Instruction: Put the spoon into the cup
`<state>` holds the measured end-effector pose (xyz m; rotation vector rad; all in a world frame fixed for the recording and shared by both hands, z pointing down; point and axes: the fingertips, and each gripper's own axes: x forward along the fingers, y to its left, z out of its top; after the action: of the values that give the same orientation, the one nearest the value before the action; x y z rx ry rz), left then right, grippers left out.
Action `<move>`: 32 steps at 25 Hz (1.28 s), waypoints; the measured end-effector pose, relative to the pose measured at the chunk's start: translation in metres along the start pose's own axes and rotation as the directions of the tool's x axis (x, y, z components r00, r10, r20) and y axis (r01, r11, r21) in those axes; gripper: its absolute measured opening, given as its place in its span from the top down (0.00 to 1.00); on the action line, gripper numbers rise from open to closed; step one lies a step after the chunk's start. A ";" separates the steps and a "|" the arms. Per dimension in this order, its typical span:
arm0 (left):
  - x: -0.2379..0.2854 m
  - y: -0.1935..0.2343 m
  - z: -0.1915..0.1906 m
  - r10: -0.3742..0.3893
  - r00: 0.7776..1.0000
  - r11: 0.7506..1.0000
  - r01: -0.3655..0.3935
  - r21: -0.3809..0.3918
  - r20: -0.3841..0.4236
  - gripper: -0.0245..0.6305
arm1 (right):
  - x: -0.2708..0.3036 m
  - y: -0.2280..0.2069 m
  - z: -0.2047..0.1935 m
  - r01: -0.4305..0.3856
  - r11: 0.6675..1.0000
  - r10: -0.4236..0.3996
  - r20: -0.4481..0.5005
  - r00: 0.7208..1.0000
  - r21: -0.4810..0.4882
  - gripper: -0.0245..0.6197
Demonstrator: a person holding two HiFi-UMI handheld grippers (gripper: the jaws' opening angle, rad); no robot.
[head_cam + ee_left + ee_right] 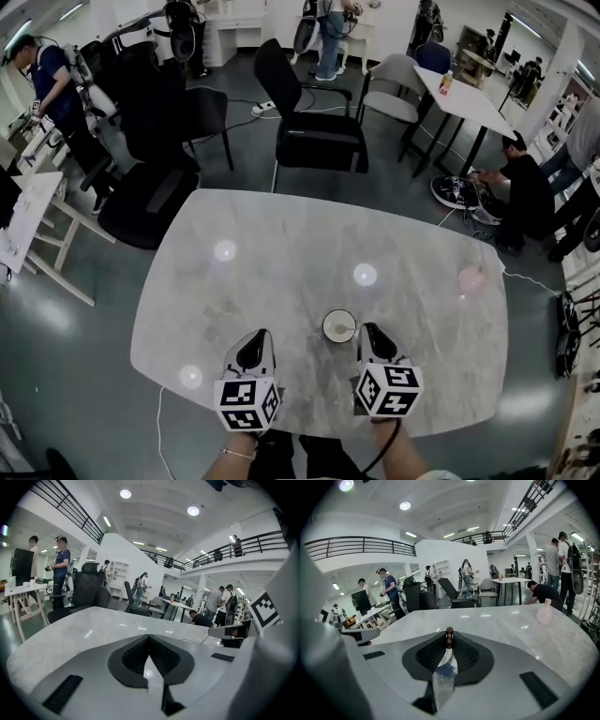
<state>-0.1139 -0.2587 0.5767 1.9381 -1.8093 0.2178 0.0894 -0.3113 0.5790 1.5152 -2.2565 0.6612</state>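
In the head view, a pale marble desk (281,253) is seen from above. A small cup (339,326) with a pale rim is stood upright near the desk's near edge. The left gripper (255,339) and the right gripper (368,336) are held over that edge, with the cup lying between them and closer to the right one. Each is pointed away from the person and slightly down. A pale pink object (472,278) is set apart towards the desk's right side. A black chair (314,141) is placed beyond the far edge, and several people are seen about the room.

In the left gripper view, the ribbed pads are pressed together along one line, with nothing caught between them, so this gripper is clenched and empty. Bare desk is spread out ahead of it, and the other gripper's body, with its marker cube, is seen at the right edge.

In the right gripper view, the gripper is clenched on the spoon (443,679). Its shiny metal part is pinched between the pads and runs back towards the camera, while its dark brown knobbed end sticks up just past the jaw tips. The spoon is thus held above the desk, outside the cup. The pink object is seen far off at the right.
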 end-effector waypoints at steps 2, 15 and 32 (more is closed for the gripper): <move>0.001 -0.001 -0.006 0.001 1.000 1.000 -0.001 -0.006 -0.011 0.93 | 0.003 0.000 -0.005 -0.001 1.000 0.001 -0.013 1.000 0.003 0.86; 0.002 0.003 -0.027 0.018 0.999 0.999 -0.019 -0.028 -0.047 0.93 | 0.018 0.011 -0.022 -0.031 0.999 0.030 -0.054 0.998 -0.015 0.86; -0.001 0.004 -0.028 0.011 0.999 0.999 -0.012 -0.032 -0.053 0.93 | 0.021 0.008 -0.026 -0.026 1.000 0.027 -0.060 0.998 0.008 0.74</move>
<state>-0.1119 -0.2454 0.6015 1.8827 -1.7795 0.2399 0.0750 -0.3102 0.6101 1.4510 -2.2350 0.7138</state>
